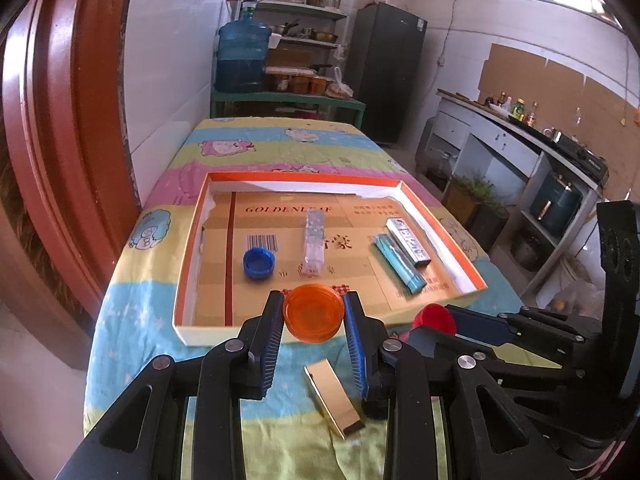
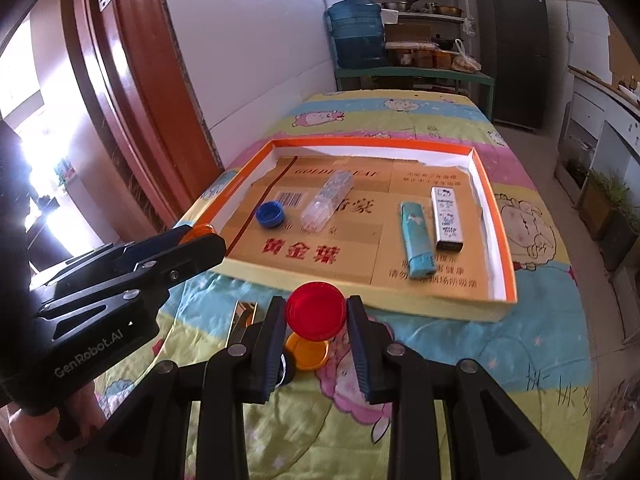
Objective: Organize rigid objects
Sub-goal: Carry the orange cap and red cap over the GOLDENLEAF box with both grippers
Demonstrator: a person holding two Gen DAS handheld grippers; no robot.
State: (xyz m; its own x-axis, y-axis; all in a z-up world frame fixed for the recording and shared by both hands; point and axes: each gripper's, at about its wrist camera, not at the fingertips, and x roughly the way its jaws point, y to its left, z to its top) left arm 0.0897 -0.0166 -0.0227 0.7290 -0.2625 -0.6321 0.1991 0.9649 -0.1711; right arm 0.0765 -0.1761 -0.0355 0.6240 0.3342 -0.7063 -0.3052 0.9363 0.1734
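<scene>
1. Orange translucent plastic cap (image 1: 314, 314) sits pinched between our left gripper (image 1: 314, 322) pads, jaws partly closed, carried above the near rim of the shallow cardboard tray (image 1: 192, 252), presumably bound for the blue bottle cap (image 1: 259, 263) inside.
2. Our right gripper (image 2: 316, 322) likewise clamps a red round plastic cap (image 2: 316, 311), short of the tray, above the patterned cloth (image 2: 520, 360).

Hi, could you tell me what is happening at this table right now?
A person is sorting small items into the shallow orange-rimmed box. The left gripper holds an orange cap in its jaws at the box's near edge; the right gripper holds a red cap. A gold case lies outside.
</scene>
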